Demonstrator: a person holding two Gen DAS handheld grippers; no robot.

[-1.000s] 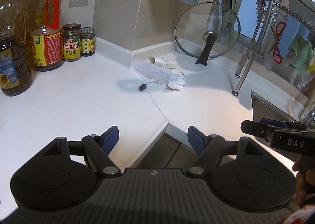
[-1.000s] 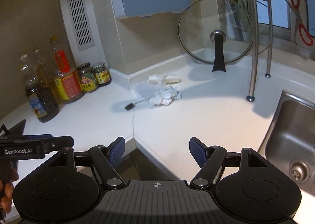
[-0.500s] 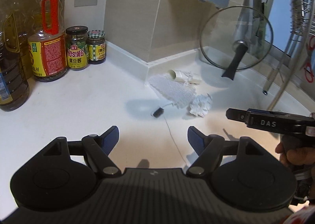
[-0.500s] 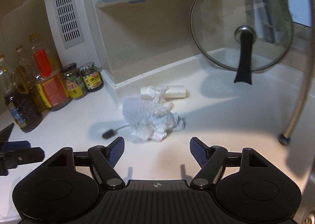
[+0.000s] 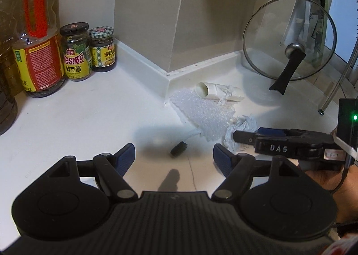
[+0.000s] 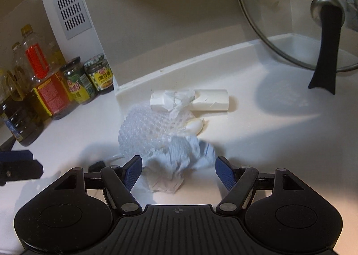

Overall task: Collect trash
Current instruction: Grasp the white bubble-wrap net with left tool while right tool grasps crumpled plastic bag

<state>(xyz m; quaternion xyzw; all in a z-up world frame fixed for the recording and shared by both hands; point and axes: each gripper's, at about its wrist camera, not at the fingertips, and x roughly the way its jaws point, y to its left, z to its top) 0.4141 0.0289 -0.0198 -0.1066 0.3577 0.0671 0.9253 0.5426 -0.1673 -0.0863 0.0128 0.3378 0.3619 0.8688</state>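
The right gripper (image 6: 179,168) stood wide open with nothing clamped; the crumpled tissue (image 6: 172,165) lay on the white counter (image 6: 257,143) between its two blue pads, though whether either pad touched it I could not tell; just beyond sat the bubble wrap (image 6: 147,129) and, further ahead, a paper tube (image 6: 210,100); the left gripper (image 5: 174,157) was equally wide and empty, a small black brush head (image 5: 178,149) lying just ahead between its fingers.
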